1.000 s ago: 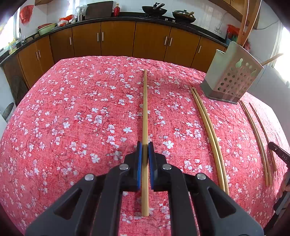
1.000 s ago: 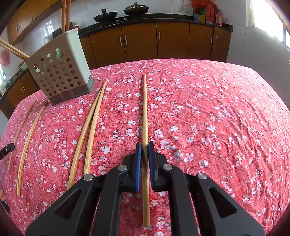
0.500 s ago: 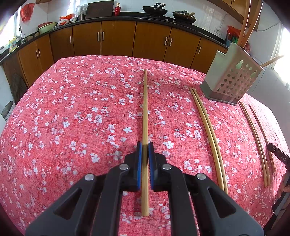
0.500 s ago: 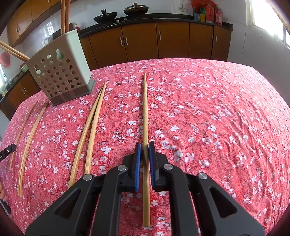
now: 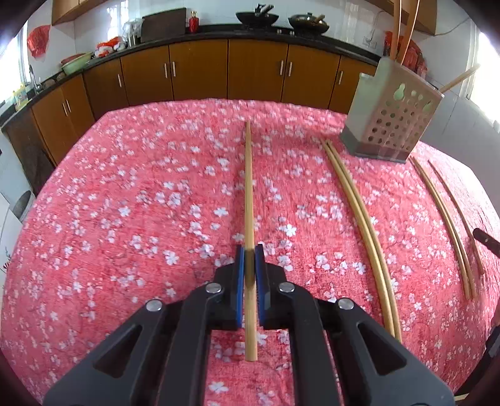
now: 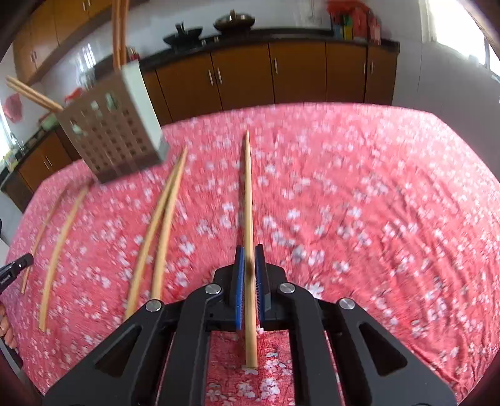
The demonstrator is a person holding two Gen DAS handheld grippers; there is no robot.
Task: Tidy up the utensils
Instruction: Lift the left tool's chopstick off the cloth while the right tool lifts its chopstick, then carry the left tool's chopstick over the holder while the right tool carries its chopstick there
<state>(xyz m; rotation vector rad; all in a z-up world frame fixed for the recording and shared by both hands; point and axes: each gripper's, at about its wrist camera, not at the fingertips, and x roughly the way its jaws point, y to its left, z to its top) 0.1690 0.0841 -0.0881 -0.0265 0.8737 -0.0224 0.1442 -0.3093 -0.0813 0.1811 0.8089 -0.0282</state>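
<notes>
Table covered by a red cloth with white blossom print [image 5: 131, 200]; brown cabinets [image 5: 200, 71] under a dark counter run behind it, two woks [image 5: 256, 17] on the hob. Perforated grey utensil holder [image 5: 393, 121] stands on the cloth, chopsticks already poking out of it. Loose pair of chopsticks [image 5: 359, 212] lies near the holder's base, a second pair [image 5: 443, 215] beyond it. Left gripper [image 5: 249, 265] is clamped tight on one chopstick [image 5: 248, 187], blue pads pressing both sides. Right gripper [image 6: 249, 265] likewise closed on its own chopstick [image 6: 248, 193]. Nothing blocks the way to the holder. Versus a second ago: both views now blurred, the right more so, with the holder shifted and tilted in it; grips unchanged.
</notes>
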